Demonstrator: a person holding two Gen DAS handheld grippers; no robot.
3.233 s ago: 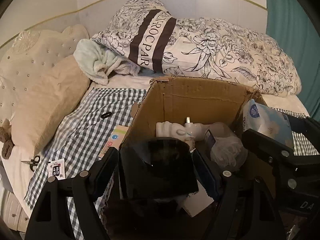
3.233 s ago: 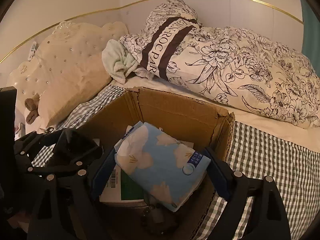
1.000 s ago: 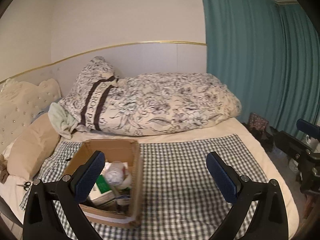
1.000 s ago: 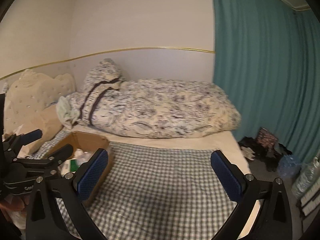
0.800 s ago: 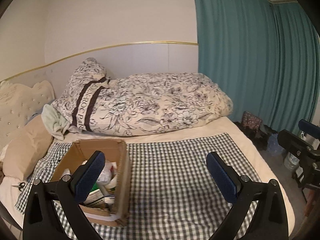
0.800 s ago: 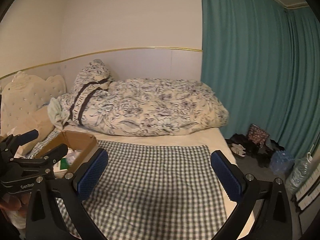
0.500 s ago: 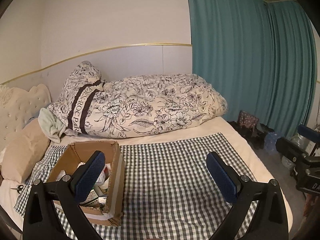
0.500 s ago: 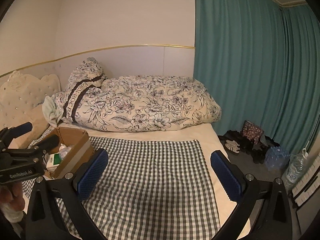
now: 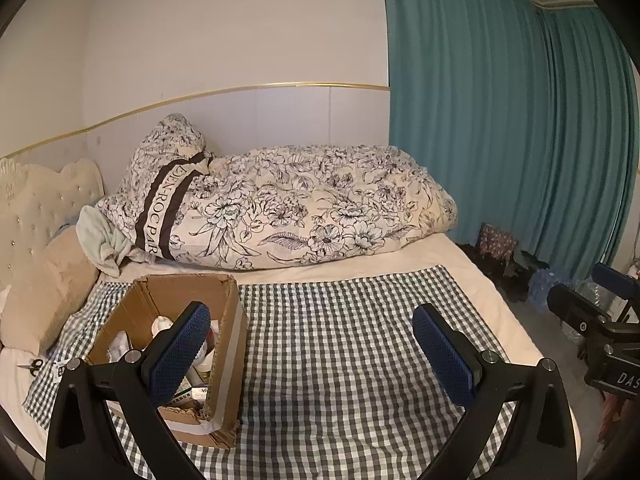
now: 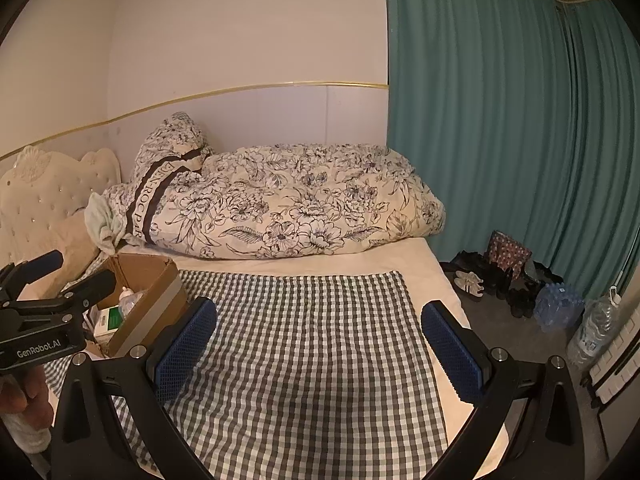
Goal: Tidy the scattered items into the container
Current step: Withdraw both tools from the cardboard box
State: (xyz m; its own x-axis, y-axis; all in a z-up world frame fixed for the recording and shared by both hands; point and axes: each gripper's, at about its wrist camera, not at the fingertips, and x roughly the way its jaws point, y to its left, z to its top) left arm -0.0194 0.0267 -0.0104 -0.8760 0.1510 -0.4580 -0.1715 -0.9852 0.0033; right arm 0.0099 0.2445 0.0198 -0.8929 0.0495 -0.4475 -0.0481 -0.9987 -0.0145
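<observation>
A cardboard box (image 9: pixel 230 320) stands on the left of the checked blanket (image 9: pixel 352 344) on the bed. It holds several items, among them a white bottle (image 9: pixel 162 324) and a green-and-white pack. The box also shows in the right wrist view (image 10: pixel 160 288). My left gripper (image 9: pixel 312 344) is open and empty, held back from the bed with its left finger in front of the box. My right gripper (image 10: pixel 318 344) is open and empty over the blanket (image 10: pixel 304 344), to the right of the box. Small scissors (image 9: pixel 32 365) and a card lie left of the box.
A floral duvet (image 9: pixel 312 220) and pillows lie along the wall behind the box. A tufted headboard (image 9: pixel 36 204) is at the left. Teal curtains (image 10: pixel 500 120) hang at the right. Shoes, a bag and water bottles (image 10: pixel 560 304) sit on the floor beside the bed.
Both grippers held items over the box 3.2 s ago; now both are open and empty. Over the last second both have drawn back and away from the box.
</observation>
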